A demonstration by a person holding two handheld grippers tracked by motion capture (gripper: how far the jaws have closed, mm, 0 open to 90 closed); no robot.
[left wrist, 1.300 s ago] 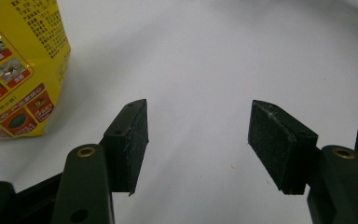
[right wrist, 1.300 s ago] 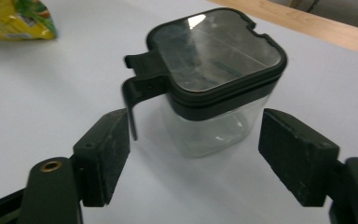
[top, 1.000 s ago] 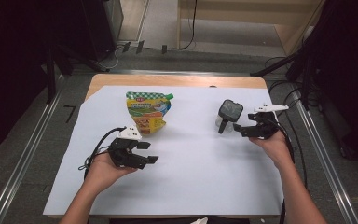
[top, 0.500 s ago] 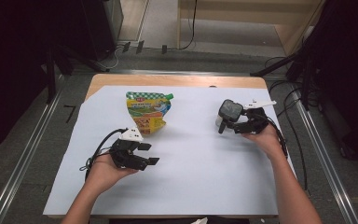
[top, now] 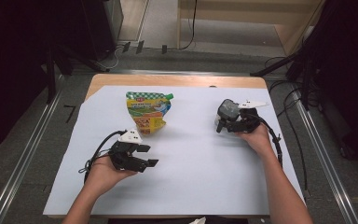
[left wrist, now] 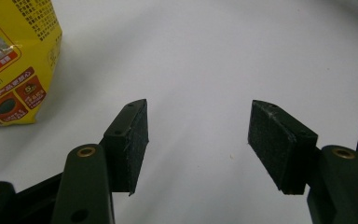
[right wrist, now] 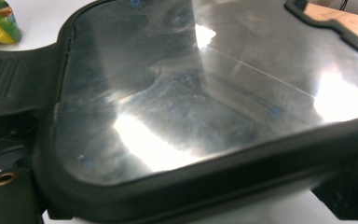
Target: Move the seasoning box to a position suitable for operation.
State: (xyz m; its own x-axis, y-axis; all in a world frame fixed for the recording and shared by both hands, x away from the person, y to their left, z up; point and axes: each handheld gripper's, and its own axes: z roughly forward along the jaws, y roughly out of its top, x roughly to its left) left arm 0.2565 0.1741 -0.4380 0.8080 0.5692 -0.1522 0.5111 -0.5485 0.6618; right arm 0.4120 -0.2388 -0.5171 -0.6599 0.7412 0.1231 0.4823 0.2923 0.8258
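A dark container with a black rim and a clear shiny lid (top: 227,111) sits on the white sheet at the right. My right gripper (top: 223,123) is close against its near side. In the right gripper view the container (right wrist: 191,93) spans the room between the jaws, whose pads are hidden, so I cannot tell whether they press on it. My left gripper (top: 148,156) rests low on the sheet at the left, open with nothing between its pads (left wrist: 135,140). A yellow and green food pouch (top: 148,112) lies flat just beyond it, its corner (left wrist: 9,70) in the left gripper view.
A white sheet (top: 205,172) covers most of the wooden table (top: 168,80). Metal rails run along both sides of the table. Bare sheet lies between the two hands. A cable trails back from each gripper.
My right hand has moved left and down, closing in on the dark container, which has barely shifted. The left hand and the pouch have stayed where they were.
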